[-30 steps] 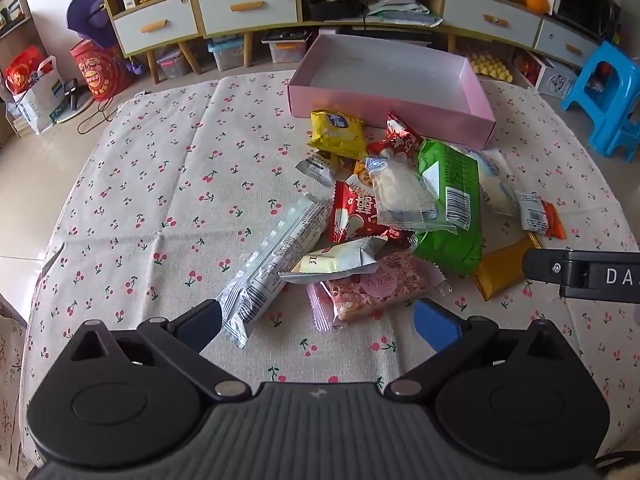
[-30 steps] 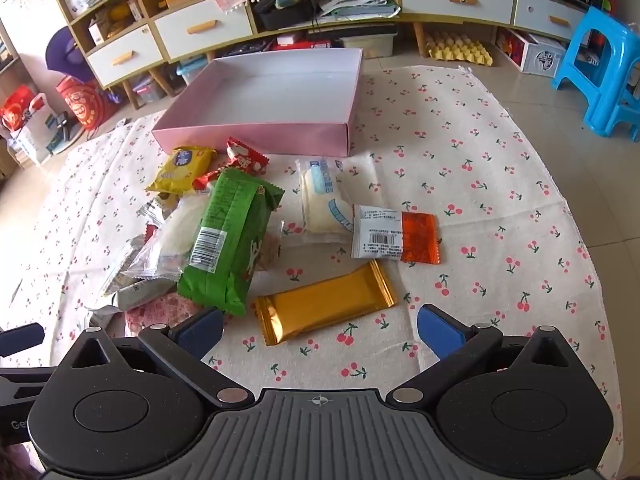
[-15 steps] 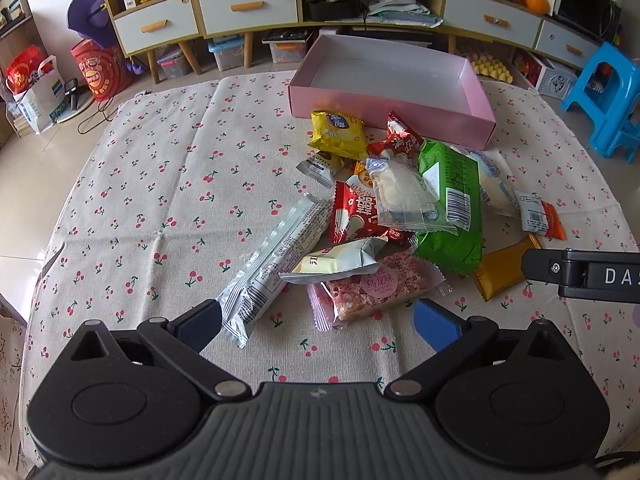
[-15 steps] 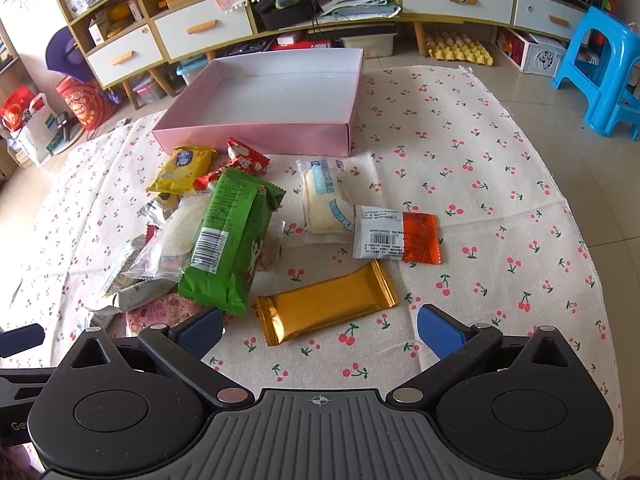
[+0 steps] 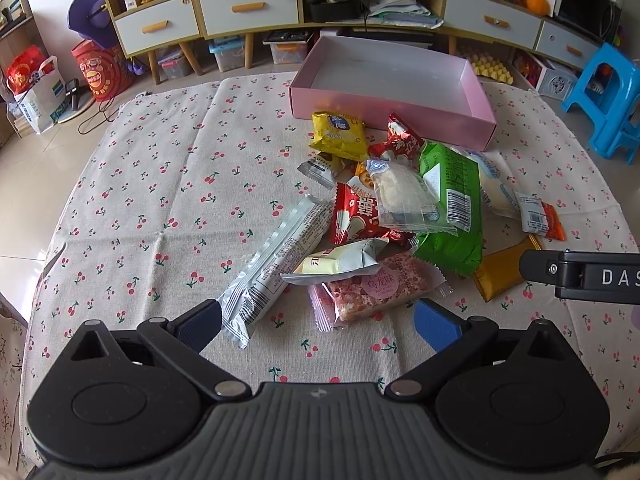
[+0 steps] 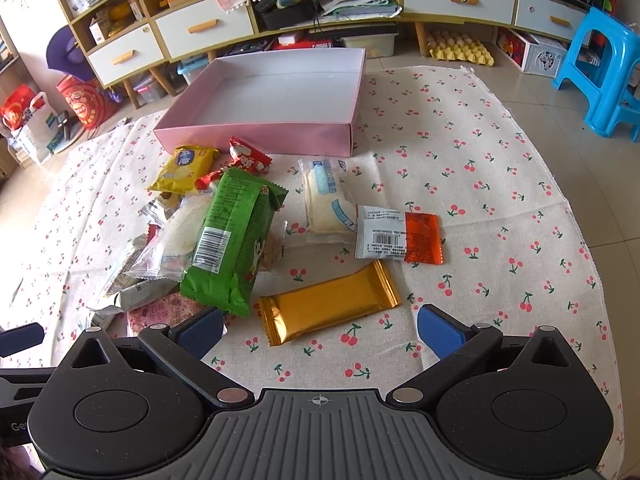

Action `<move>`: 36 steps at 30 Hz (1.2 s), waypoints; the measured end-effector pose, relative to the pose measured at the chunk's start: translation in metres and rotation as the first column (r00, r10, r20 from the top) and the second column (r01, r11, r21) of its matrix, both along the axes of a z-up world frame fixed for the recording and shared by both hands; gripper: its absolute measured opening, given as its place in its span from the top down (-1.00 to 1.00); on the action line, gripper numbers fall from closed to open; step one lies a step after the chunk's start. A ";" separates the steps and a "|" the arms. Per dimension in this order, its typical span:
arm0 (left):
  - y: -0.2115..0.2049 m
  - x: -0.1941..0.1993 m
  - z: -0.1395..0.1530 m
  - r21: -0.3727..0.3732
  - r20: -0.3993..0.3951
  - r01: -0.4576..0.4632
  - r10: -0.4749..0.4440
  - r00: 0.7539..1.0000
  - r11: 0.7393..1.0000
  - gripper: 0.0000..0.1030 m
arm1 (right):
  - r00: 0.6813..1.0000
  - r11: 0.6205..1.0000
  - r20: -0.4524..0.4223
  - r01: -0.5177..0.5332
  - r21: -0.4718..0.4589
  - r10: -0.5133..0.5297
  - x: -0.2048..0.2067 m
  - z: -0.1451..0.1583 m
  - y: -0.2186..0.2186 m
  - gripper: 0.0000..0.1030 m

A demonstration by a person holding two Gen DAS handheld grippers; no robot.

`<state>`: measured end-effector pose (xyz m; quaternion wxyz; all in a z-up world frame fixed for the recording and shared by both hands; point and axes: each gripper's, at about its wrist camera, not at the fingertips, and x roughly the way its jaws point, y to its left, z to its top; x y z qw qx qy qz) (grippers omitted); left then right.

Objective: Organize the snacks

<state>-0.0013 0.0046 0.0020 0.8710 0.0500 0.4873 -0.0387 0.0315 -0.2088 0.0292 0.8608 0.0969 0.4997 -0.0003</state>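
A: What's the biggest thing ahead of the grippers?

B: The cherry-print tablecloth (image 5: 160, 200), spread under everything. Next, the pink box (image 6: 256, 132), open-topped, with nothing in it, at the far side of the cloth, straight beyond the snack pile.

A: And the snacks?

B: Largest is the green packet (image 6: 232, 240), ahead and left of the right gripper (image 6: 319, 330), lying over a clear bag of white pieces (image 5: 400, 196). A long silver bar wrapper (image 5: 272, 260) runs diagonally ahead of the left gripper (image 5: 318, 326), its near end just beside the left fingertip. The gold bar (image 6: 328, 306) lies flat just ahead of the right gripper, between its fingers' lines. A pink nougat-like pack (image 5: 376, 288) sits just ahead of the left gripper, with a cream pouch (image 5: 340, 264) overlapping it.

A: Smaller ones?

B: A white-and-orange sachet (image 6: 400, 236) beyond the gold bar, a yellow packet (image 5: 338, 134) and a red wrapper (image 5: 402, 140) near the box wall.

A: The grippers themselves?

B: Both have their fingers spread wide, holding nothing, hovering over the near edge of the cloth.
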 end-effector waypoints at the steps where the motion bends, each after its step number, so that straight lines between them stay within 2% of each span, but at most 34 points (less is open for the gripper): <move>1: 0.000 0.000 0.000 0.000 0.000 0.000 0.000 1.000 1.000 -0.99 | 1.000 1.000 0.000 0.001 0.000 -0.001 0.000 0.000 0.000 -1.00; 36: 0.004 0.002 -0.001 0.008 -0.005 0.001 -0.001 1.000 1.000 -0.99 | 1.000 1.000 0.011 -0.006 -0.010 0.007 0.001 0.001 0.002 -1.00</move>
